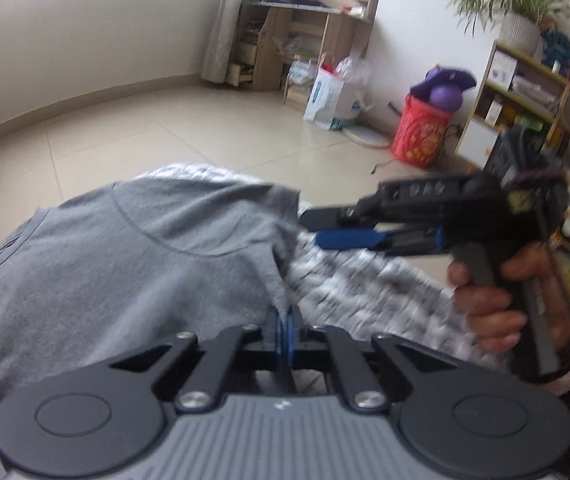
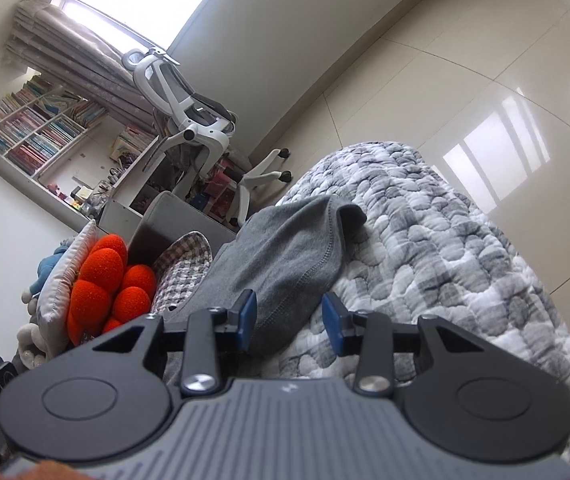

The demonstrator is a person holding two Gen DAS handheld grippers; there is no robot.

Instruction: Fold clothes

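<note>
Grey T-shirt [image 1: 133, 264], spread on quilted bed cover [image 2: 445, 248]: soft, light, limp knit, best pinched at hems or shoulder seams; left gripper [image 1: 283, 334] clamps its edge, right gripper [image 2: 290, 322] gapes empty near sleeve.

Left gripper [image 1: 284, 330] pinches grey shirt [image 1: 133, 256] edge.

Quilted bed [image 2: 445, 240], grey shirt [image 1: 125, 264] on it

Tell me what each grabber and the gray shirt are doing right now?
left gripper: shut, pinching the shirt's edge.
right gripper: open, holding nothing, beside the shirt.
gray shirt: spread on the bed, one edge lifted.
quilt: lying under the shirt.
</note>
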